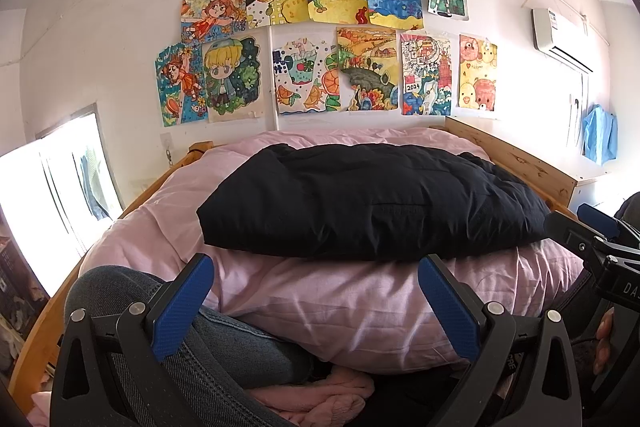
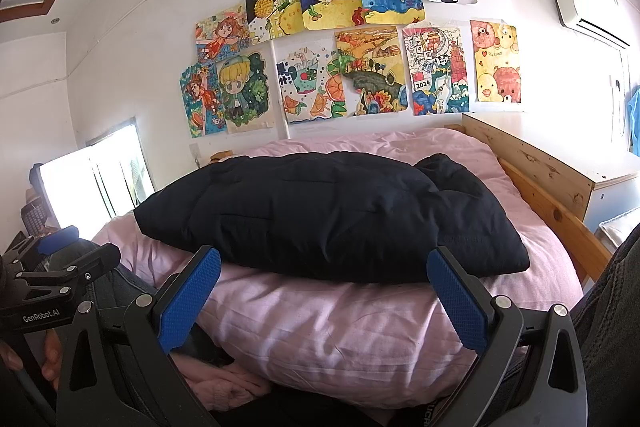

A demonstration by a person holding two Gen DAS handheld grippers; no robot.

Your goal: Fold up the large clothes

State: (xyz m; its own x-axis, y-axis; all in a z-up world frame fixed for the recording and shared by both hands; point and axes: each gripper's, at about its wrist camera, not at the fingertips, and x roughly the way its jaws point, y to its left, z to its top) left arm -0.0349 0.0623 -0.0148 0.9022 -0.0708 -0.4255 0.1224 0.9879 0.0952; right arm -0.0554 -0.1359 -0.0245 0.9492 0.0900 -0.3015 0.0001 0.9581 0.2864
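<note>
A black padded jacket (image 1: 368, 199) lies folded into a thick bundle on the pink duvet (image 1: 360, 303) of the bed; it also shows in the right wrist view (image 2: 332, 219). My left gripper (image 1: 316, 303) is open and empty, held short of the bundle's near edge, over the duvet. My right gripper (image 2: 324, 299) is open and empty too, just before the bundle's near edge. The right gripper's body shows at the right of the left wrist view (image 1: 600, 251); the left gripper's body shows at the left of the right wrist view (image 2: 52, 279).
A wooden bed frame (image 2: 560, 215) runs along the right side, with a wooden headboard (image 1: 516, 155). My jeans-clad knee (image 1: 132, 291) is at the left. Children's drawings (image 1: 328, 39) cover the wall. A bright window (image 1: 48, 187) is at the left, an air conditioner (image 2: 588, 11) at upper right.
</note>
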